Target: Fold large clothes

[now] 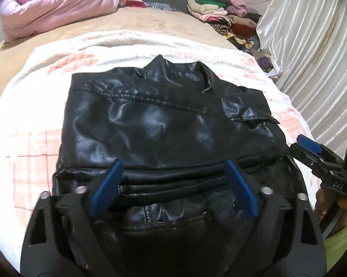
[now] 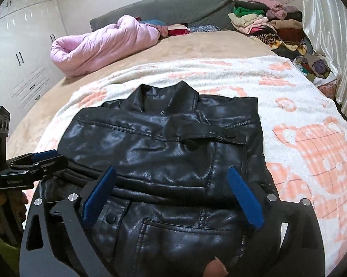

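L gripper: jaws spread wide, nothing pinched; blue pads clear of the fabric. R gripper: jaws spread wide too, nothing between the pads. Jacket, black leather-look, lies folded on the blanket, directly under and ahead of both sets of jaws; collar at the far end, folded hem band just past the L fingertips. In the L view the R gripper sits beside the jacket's right edge; in the R view the L gripper is at its left edge. Pink quilt well beyond the jaws, far left; clothes pile far right, next to the curtain.
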The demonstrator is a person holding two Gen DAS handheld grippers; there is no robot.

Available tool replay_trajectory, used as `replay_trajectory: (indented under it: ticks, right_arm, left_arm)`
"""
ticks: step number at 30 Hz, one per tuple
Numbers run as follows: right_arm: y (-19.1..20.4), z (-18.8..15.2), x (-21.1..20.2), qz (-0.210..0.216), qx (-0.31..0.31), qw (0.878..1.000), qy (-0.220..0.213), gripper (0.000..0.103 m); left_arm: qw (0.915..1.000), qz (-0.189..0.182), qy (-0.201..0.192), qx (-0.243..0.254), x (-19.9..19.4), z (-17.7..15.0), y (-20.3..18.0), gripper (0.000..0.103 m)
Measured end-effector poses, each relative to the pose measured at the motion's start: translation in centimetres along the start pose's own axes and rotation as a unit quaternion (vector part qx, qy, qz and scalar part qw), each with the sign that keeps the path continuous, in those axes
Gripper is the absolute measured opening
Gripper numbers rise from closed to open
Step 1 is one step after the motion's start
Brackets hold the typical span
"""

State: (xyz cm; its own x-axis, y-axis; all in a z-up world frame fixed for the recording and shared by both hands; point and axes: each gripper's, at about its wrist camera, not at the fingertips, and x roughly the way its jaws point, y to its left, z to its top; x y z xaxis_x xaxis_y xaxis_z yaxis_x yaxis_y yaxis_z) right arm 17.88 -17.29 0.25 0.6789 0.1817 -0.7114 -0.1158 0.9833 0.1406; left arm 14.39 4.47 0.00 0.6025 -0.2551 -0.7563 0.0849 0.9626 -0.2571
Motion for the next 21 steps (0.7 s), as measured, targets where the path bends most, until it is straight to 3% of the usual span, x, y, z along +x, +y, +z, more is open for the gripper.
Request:
replay_trajectory:
  ticks: [1, 21]
  right_arm:
    - [0.1, 0.1, -0.3, 0.002, 0.0, 1.0, -0.003, 0.098]
    - [2.7, 0.7, -7.0, 0.015, -0.026, 0.998, -0.061, 0.099]
  left_arm:
    - [1.0, 0.002, -0.002, 0.001, -0.3, 0.0, -0.1, 0.093]
    - [0.9983, 0.029, -0.044, 0.026, -5.7, -0.3, -1.9, 0.094]
